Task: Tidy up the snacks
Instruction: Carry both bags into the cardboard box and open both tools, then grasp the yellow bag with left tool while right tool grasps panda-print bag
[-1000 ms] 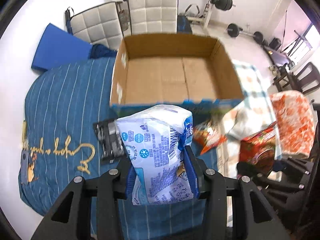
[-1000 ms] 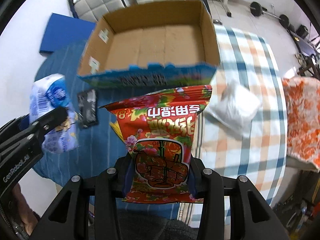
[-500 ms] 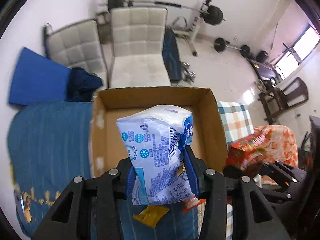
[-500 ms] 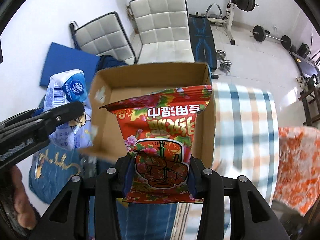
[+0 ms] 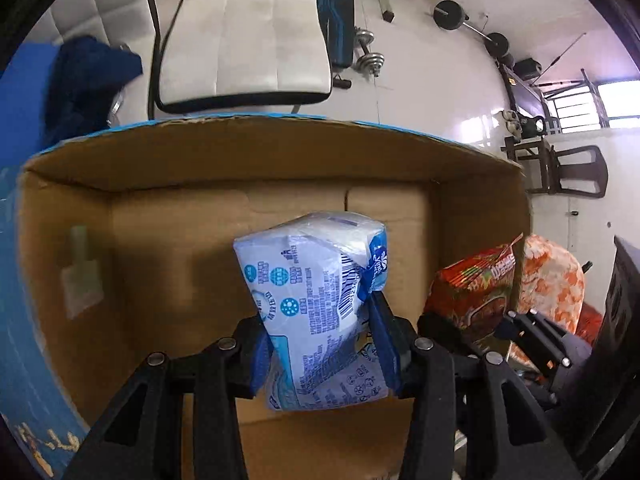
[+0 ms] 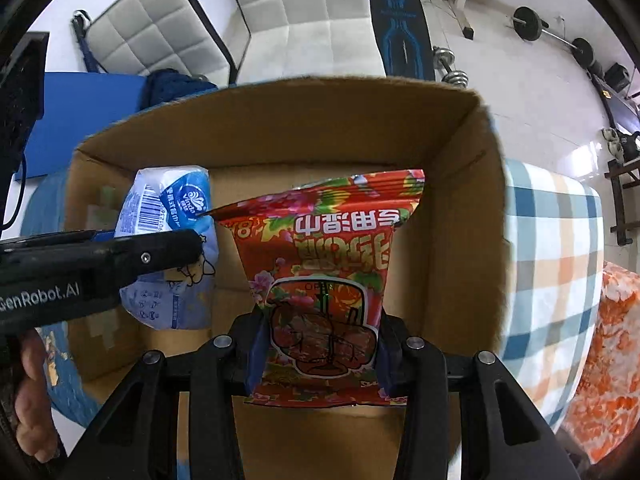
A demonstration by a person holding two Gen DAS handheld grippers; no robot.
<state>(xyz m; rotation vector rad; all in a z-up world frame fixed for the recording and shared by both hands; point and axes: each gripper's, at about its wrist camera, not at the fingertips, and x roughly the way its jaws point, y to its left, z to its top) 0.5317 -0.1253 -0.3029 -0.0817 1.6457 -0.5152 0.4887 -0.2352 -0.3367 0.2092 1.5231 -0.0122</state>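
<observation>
My left gripper (image 5: 324,344) is shut on a blue and white packet (image 5: 316,300), held over the open cardboard box (image 5: 160,200). My right gripper (image 6: 320,344) is shut on a red snack bag (image 6: 328,264) with printed characters, also above the inside of the box (image 6: 460,200). In the right wrist view the blue and white packet (image 6: 172,208) and the left gripper's black finger (image 6: 120,256) sit to the left of the red bag. In the left wrist view the red snack bag (image 5: 476,296) shows at the right, inside the box's right wall.
The box stands on a blue cloth (image 6: 52,360), with a checked cloth (image 6: 552,264) and an orange patterned cloth (image 6: 608,360) to its right. White padded chairs (image 6: 304,12), a blue mat (image 6: 80,92) and gym weights (image 6: 532,20) lie beyond. A hand (image 6: 28,392) holds the left gripper.
Both grippers have moved forward with their packets, from in front of the box to over its inside. The box now fills both views.
</observation>
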